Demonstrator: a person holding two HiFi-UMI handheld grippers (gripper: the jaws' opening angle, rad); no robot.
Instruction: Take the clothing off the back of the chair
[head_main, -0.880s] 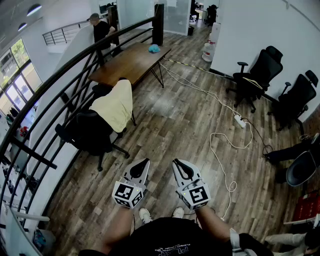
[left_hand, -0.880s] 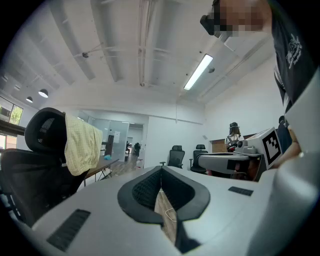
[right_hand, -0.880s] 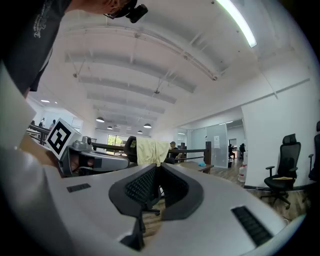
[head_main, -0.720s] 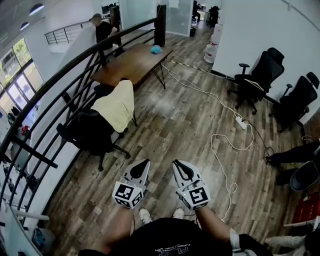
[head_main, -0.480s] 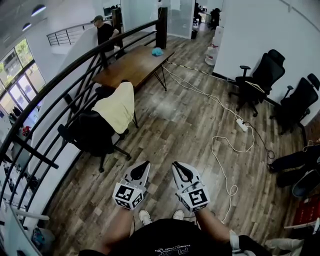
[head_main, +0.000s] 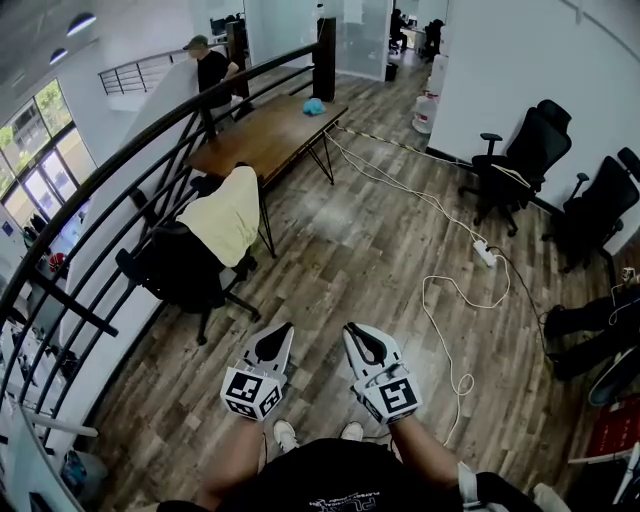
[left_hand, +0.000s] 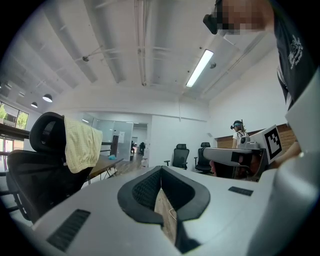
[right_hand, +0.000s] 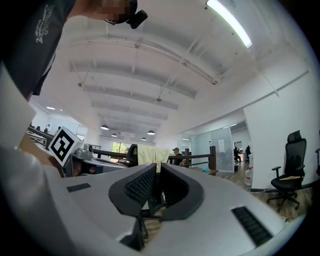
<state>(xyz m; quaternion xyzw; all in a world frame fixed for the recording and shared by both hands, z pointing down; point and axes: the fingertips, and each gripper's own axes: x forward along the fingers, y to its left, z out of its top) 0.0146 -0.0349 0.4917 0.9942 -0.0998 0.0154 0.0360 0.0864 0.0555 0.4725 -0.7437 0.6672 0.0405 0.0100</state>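
readable text: none | shirt (head_main: 340, 497): white print at bottom edge, cut off, unreadable | cubes (head_main: 247, 392) on left gripper (head_main: 276, 338) and right gripper (head_main: 358, 336): black-and-white square codes, no letters | sheet (right_hand: 220, 145) on glass wall: blurred

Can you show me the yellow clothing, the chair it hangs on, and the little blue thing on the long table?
yellow clothing (head_main: 222, 215): head view, middle of the draped fabric.
black office chair (head_main: 178, 268): head view, its dark part below the clothing.
blue thing (head_main: 314, 104): head view, its middle; too small to tell what it is.
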